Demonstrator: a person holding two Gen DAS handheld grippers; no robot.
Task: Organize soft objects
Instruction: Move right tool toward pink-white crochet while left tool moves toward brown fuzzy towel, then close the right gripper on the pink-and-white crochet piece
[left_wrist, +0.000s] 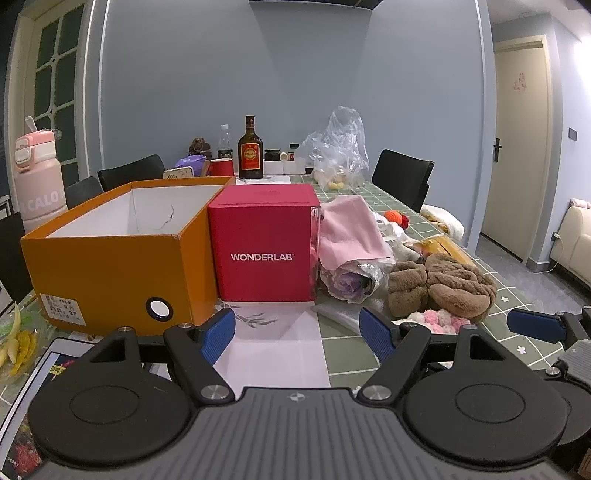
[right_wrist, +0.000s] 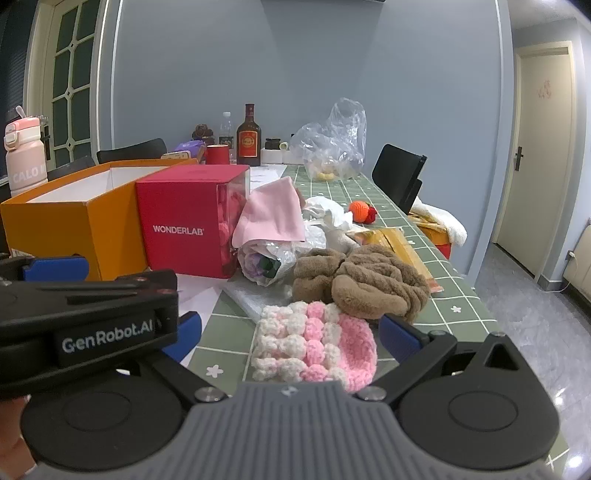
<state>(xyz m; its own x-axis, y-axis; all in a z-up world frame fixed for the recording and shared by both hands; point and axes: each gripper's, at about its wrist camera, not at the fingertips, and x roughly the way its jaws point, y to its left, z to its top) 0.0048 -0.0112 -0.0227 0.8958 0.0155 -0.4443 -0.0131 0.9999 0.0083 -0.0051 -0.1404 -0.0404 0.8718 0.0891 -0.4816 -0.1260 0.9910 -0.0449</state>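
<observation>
A pink-and-white knitted hat (right_wrist: 314, 345) lies at the table's near edge, between the open fingers of my right gripper (right_wrist: 291, 332), which holds nothing. Behind the hat sits a brown fluffy bundle (right_wrist: 365, 282) (left_wrist: 443, 284). A pink cloth (right_wrist: 271, 212) (left_wrist: 349, 229) drapes over a clear bag with purple stuff (left_wrist: 351, 282). An orange knitted toy (right_wrist: 360, 210) lies further back. My left gripper (left_wrist: 297, 334) is open and empty, in front of the red WONDERLAB box (left_wrist: 264, 243). An open orange box (left_wrist: 118, 254) (right_wrist: 70, 218) stands left of the red box.
A pink bottle (left_wrist: 37, 177), a brown bottle (left_wrist: 251, 151), a red cup (left_wrist: 221, 168) and a clear plastic bag (left_wrist: 340, 147) stand further back. Black chairs (left_wrist: 402, 177) flank the green checked tablecloth (right_wrist: 454, 306). Yellow packaging (right_wrist: 399, 240) lies behind the brown bundle.
</observation>
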